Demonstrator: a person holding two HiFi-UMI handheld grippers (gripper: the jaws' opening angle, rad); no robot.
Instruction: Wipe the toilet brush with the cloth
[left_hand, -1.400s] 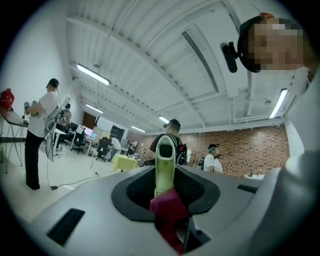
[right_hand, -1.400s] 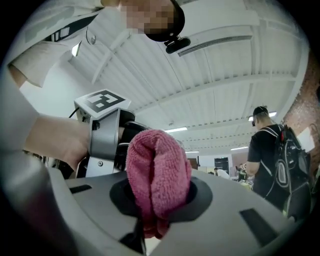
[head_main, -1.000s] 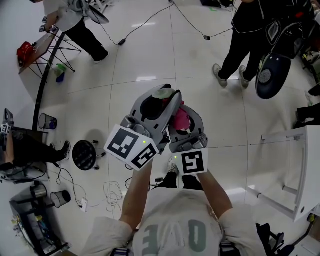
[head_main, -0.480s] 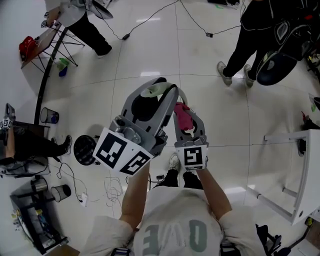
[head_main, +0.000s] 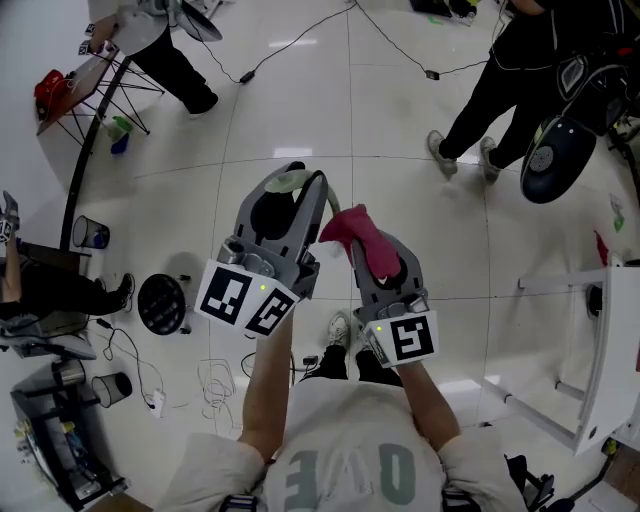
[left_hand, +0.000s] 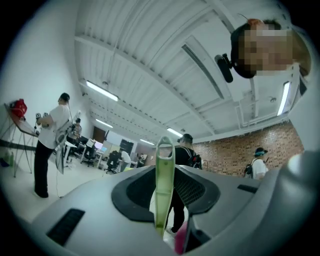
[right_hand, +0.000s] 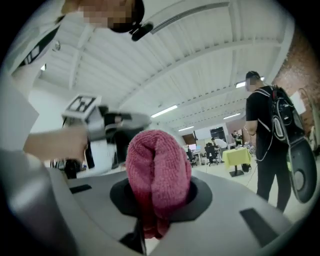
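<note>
- Grip firmly with the left gripper (head_main: 288, 196), jaws closed narrow on the pale green toilet brush handle (left_hand: 165, 186), upright between them with the hanging loop on top.
- Rely equally on the right gripper (head_main: 380, 258), jaws pinched on the bunched pink cloth (right_hand: 157, 172), a thick rounded wad bulging out past the tips.
- Judge the gap from the head view: cloth just beside the handle, on its right, apparently not touching. Both carried in the air before the chest, high above the white tiled floor (head_main: 300, 110).
- Bring the wad sideways onto the handle and press with the soft bulge only, never with the hard jaw tips.
- Stroke along the length of the handle rather than across, to avoid levering so thin a stem out of the grip.
- Brace each stroke with the left wrist, as smooth plastic is probably quick to twist or slip under side pressure.
- Roll the handle a little between strokes to reach every face, loop included.
- Bristle head: in no view, so no telling its place or condition. Expect it below the left jaws and leave it for last, to spare the clean part of the cloth.
- Mind the standing person (head_main: 500, 80) ahead on the right, and keep the movements small.
</note>
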